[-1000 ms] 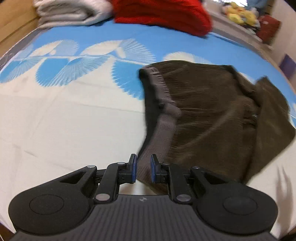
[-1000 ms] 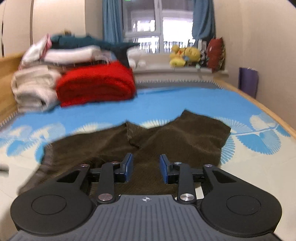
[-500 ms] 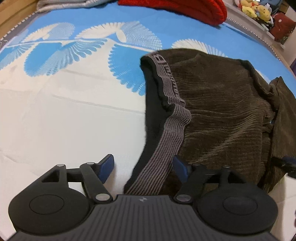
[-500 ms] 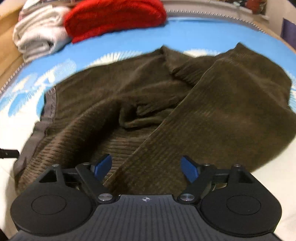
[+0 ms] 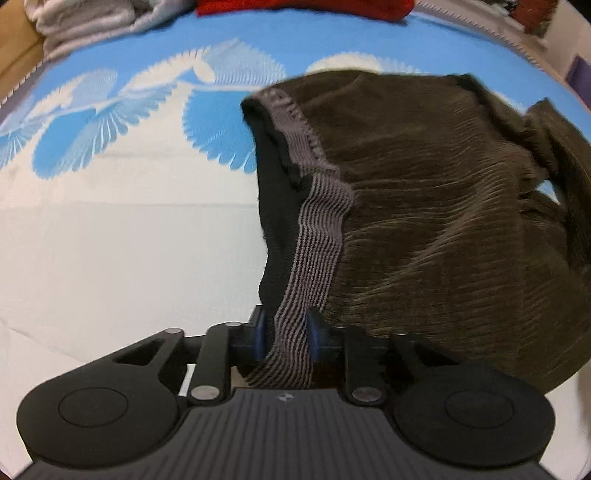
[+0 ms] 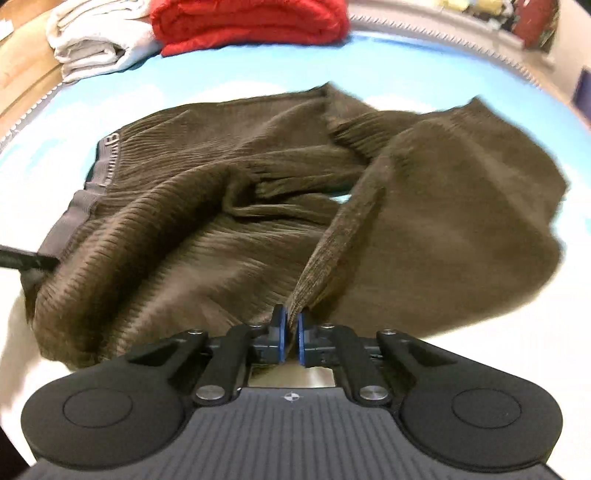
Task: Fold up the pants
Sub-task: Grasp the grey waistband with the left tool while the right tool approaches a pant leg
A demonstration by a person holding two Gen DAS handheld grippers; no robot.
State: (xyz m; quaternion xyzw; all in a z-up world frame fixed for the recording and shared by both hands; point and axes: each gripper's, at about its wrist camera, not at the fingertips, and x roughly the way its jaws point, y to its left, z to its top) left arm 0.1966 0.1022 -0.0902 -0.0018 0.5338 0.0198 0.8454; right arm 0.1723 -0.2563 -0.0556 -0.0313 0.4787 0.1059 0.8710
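Brown corduroy pants (image 5: 436, 206) lie crumpled on the blue and white bed sheet (image 5: 110, 229). My left gripper (image 5: 285, 334) is shut on the grey striped waistband (image 5: 317, 236) at the near corner. In the right wrist view the pants (image 6: 207, 229) spread across the bed, and my right gripper (image 6: 290, 334) is shut on the near edge of a pant leg (image 6: 443, 221), which rises as a ridge from the jaws. The left gripper's tip (image 6: 26, 260) shows at the waistband on the far left.
A red folded blanket (image 6: 247, 18) and pale folded linens (image 6: 99, 40) are stacked at the far end of the bed. A wooden bed frame (image 6: 26, 66) runs along the left. A windowsill with soft toys (image 6: 524, 22) lies far right.
Both grippers were wide open half a second ago. Now the left has closed on the waistband and the right has closed on the pant leg edge.
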